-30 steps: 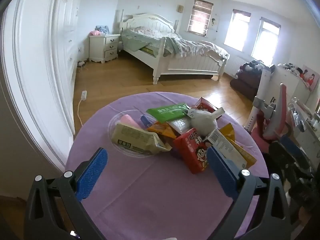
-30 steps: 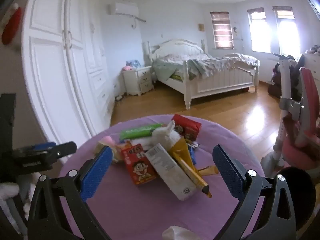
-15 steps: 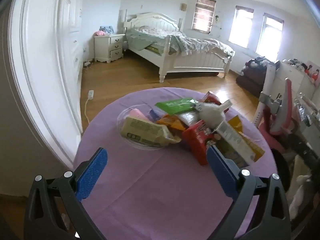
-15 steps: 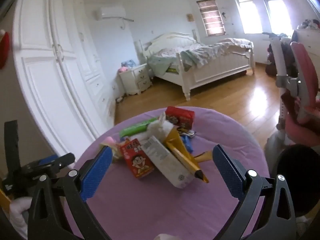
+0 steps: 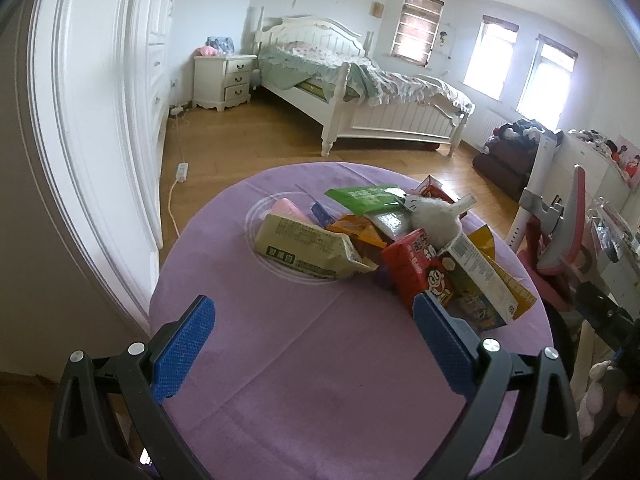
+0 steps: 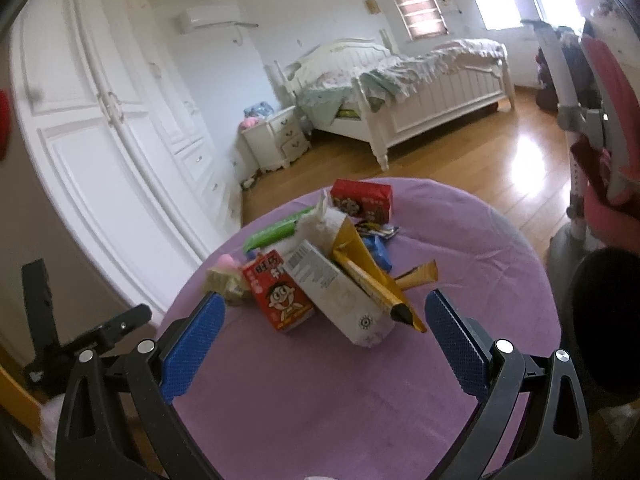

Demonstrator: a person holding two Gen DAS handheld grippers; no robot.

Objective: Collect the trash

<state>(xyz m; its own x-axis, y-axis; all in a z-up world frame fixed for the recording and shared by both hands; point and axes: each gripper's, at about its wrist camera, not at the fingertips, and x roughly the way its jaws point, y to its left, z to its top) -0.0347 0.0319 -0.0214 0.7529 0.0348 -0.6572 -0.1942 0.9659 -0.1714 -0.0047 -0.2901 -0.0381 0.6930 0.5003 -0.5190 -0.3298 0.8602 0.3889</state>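
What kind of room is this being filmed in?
Most likely a bedroom in a home. There is an unmade white wooden bed, a white nightstand with drawers beside it, and tall white wardrobe doors. Snack wrappers are piled on a round purple-covered table in the foreground.

Left gripper [image 5: 314, 344]: jaws spread wide, blue pads [image 5: 182, 354] facing each other, nothing between them, held level. Right gripper [image 6: 326, 346]: same pose, jaws wide apart, blue pads [image 6: 458, 346] bare, pointing forward and slightly down.
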